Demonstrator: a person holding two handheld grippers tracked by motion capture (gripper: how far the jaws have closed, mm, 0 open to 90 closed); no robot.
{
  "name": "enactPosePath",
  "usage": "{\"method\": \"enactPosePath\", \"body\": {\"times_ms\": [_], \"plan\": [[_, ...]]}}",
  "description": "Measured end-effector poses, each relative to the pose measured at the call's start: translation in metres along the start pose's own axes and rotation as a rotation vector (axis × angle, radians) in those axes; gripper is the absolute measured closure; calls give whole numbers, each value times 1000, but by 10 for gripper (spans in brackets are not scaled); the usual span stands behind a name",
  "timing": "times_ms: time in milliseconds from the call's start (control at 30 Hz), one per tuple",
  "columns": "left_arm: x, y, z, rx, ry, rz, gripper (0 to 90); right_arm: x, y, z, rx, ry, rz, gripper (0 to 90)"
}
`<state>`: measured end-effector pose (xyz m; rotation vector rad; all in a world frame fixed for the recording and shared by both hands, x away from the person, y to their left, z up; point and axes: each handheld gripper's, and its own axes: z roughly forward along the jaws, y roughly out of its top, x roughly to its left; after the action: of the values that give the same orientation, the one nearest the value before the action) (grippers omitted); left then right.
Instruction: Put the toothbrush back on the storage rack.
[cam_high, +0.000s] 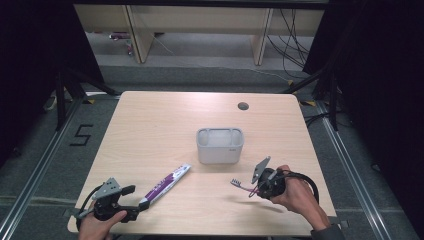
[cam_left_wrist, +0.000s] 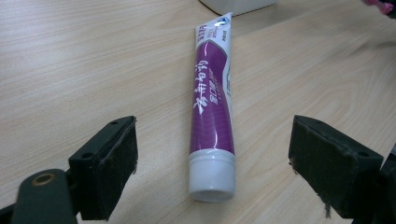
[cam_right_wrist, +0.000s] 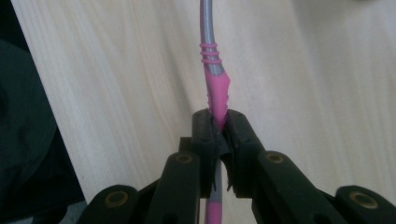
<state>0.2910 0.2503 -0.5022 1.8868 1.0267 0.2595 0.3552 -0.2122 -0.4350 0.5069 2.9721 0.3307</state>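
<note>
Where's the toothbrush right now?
The toothbrush is clamped in the right gripper near the table's front right, just in front of the grey holder; in the right gripper view its pink handle sticks out between the shut jaws.

— What stands in your way on the table (cam_high: 150, 125)?

— One upright obstacle: the white holder (cam_high: 220, 145), mid-table. Beyond it and to its left you have bare wood.

— And nearer than the holder?

— The toothpaste tube (cam_high: 165, 184) lies flat, front-left of the holder. The toothbrush (cam_high: 243, 185) hangs front-right. Pass between them; that lane is open.
</note>
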Motion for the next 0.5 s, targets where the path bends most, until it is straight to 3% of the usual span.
{"method": "enactPosePath", "body": {"times_ms": [33, 100, 167, 233, 300, 333, 367, 500], "plan": [[0, 0, 0, 1, 0, 1, 152, 0, -1, -3, -12, 7, 10, 833], [0, 0, 0, -2, 1, 0, 152, 0, -2, -7, -63, -30, 27, 833], [0, 0, 0, 0, 2, 0, 152, -2, -3, -7, -79, -20, 27, 833], [-1, 0, 0, 2, 6, 1, 152, -3, -6, -13, -153, -52, 62, 833], [0, 0, 0, -1, 1, 0, 152, -6, -8, -15, -203, -51, 59, 833], [0, 0, 0, 0, 1, 0, 152, -6, -9, -18, -233, -58, 89, 834], [0, 0, 0, -1, 3, 2, 152, -9, -10, -20, -282, -64, 89, 833], [0, 0, 0, -1, 1, 3, 152, -9, -13, -23, -357, -58, 115, 834]]}}
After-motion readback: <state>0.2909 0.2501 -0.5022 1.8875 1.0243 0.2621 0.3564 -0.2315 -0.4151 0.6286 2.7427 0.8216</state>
